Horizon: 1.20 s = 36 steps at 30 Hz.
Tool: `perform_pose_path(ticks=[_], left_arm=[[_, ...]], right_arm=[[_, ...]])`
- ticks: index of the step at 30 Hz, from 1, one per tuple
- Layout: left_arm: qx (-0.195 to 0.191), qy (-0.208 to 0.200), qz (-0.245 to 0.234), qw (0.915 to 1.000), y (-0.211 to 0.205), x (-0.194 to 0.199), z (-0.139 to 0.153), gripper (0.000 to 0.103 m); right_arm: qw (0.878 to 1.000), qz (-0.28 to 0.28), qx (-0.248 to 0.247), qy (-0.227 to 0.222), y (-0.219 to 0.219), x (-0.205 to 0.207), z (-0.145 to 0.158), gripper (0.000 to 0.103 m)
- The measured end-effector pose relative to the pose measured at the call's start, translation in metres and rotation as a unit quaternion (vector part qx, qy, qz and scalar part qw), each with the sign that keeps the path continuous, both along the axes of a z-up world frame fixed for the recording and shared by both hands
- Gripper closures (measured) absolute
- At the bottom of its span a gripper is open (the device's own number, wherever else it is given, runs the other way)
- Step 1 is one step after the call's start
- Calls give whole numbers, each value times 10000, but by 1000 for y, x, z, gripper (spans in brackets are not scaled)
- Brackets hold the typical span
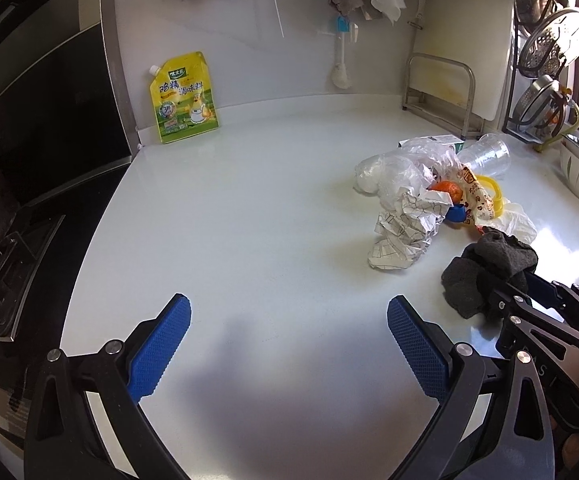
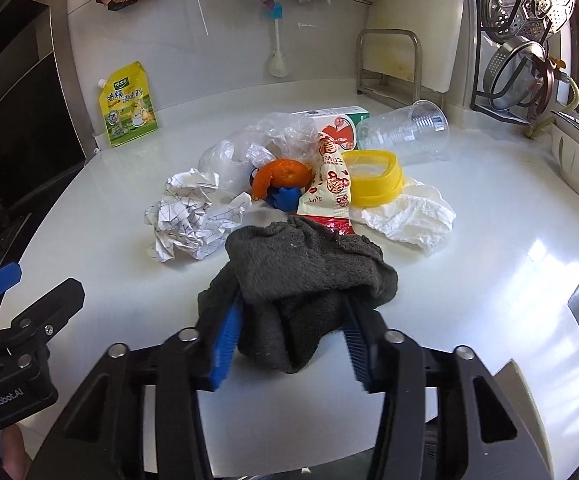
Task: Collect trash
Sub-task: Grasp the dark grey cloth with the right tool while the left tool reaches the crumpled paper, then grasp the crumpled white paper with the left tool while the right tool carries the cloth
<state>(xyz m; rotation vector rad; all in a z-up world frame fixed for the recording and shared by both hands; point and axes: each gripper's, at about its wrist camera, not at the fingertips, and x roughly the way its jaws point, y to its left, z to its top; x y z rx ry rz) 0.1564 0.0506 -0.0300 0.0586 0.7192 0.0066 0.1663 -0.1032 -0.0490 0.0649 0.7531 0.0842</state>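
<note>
Right hand-held gripper (image 2: 289,332) clamps grey cloth (image 2: 305,272); trash pile (image 2: 289,176) beyond.

dark grey cloth (image 2: 309,264), orange peel (image 2: 285,172), yellow lid (image 2: 373,184), white paper with black grid lines (image 2: 187,216), blue-padded tongs (image 2: 291,332)

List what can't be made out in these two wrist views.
- Right gripper pad contact: right wrist view, dark grey cloth drapes over the fingertips.
- Blue object: both views, orange peel and crumpled paper cover most of it.
- Green-and-white carton: plastic bag and snack wrapper block its front.
- Any trash bin: in neither view.
- Left gripper: open, nothing between the pads.
</note>
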Motion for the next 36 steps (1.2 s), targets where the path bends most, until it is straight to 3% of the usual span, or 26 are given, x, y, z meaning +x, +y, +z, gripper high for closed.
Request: perform_pose_path(ticks=[2,5,17,26,30,33,36], left_arm=[[-36,27,-39,10000,-4,2,-1,6],[-87,66,-89,9999,-10,4,0,6],[-214,300,-429,9984,-55,32,1,6],[-30,599,-257,9979,-83,70,-5,6],[-149,799,-281,9963,-87,85,-11,6],[-5,792,-242,9966,-91,91,-13,11],[7,837,-296,9961,-94,93,-15,30]], right_arm=[[10000,55,43,-45,-1,-4,2,80],[9996,7,272,-91,-13,-13,7,82],[9915,-581,1064,-466,-96,-84,30,83],[9849,-526,1576,-484,-126,-98,21,83],[9830,-467,1695,-536,-132,-102,19,83],[9819,-467,1755,-531,-136,-103,17,83],[9815,-487,1787,-492,-138,-103,14,83]])
